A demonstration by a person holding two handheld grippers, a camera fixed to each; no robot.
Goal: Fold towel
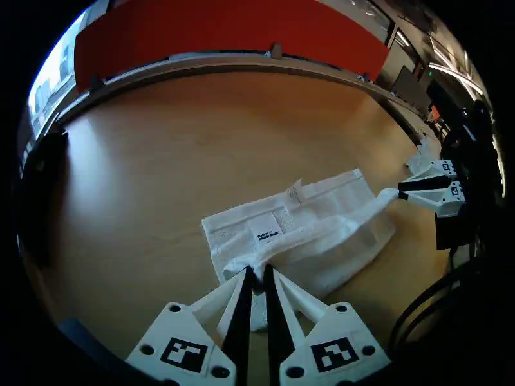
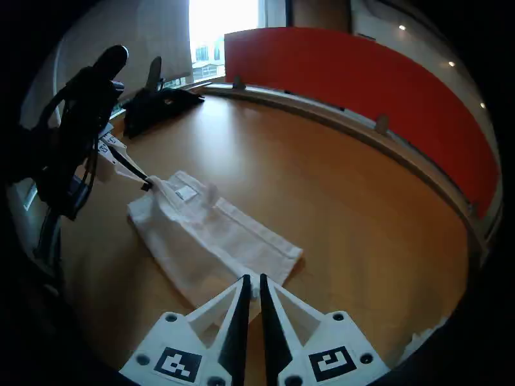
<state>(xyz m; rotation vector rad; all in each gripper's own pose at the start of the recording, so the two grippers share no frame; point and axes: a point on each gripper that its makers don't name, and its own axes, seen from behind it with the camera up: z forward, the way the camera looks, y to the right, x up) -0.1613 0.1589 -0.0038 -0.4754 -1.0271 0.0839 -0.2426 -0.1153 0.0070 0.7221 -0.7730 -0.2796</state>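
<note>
One towel (image 2: pixel 206 238) on wooden table (image 2: pixel 360 212); red partition (image 2: pixel 360 83), perhaps window (image 2: pixel 222 26) beyond.

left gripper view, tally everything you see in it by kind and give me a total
white towel: 1
grippers: 2, the left gripper and the right gripper
tags on the towel: 2, a printed label and a small tag
red partition: 1
wooden table: 1
total: 7

White towel (image 1: pixel 322 225), tan table (image 1: pixel 161 193), red panel (image 1: pixel 225 32)
</note>
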